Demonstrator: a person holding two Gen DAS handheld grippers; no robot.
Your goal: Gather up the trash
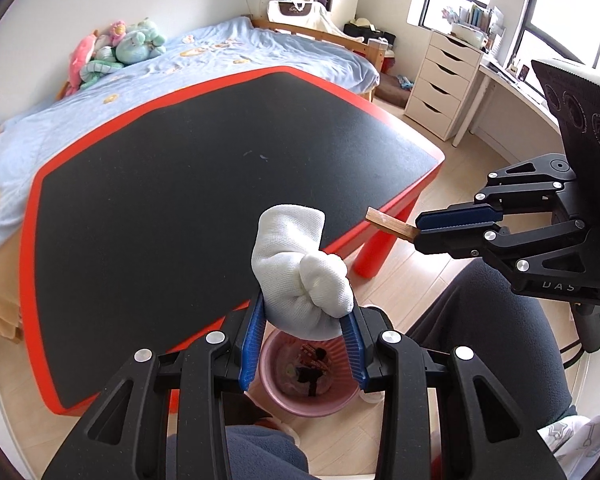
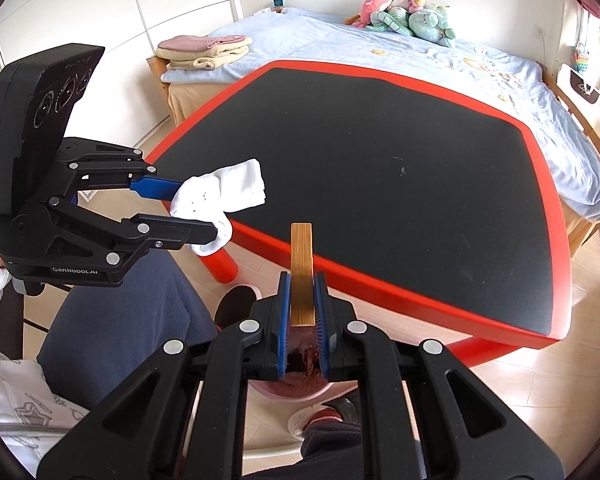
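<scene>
My left gripper (image 1: 306, 320) is shut on a rolled white sock (image 1: 300, 272) and holds it in the air above a pink trash bin (image 1: 332, 400) on the floor, which has some scraps inside. The sock (image 2: 220, 196) and left gripper (image 2: 204, 212) also show in the right wrist view. My right gripper (image 2: 303, 300) is shut on a flat wooden stick (image 2: 302, 264) and holds it just off the table's near edge. The right gripper (image 1: 418, 232) and stick (image 1: 388, 224) also show in the left wrist view, to the right of the sock.
A low red table with a black top (image 1: 204, 184) stands in front, with a bed (image 1: 228, 52) behind it. White drawers (image 1: 444, 84) stand at the right. The person's legs (image 1: 492, 340) and feet are beside the bin. The bin (image 2: 300, 392) sits below my right gripper.
</scene>
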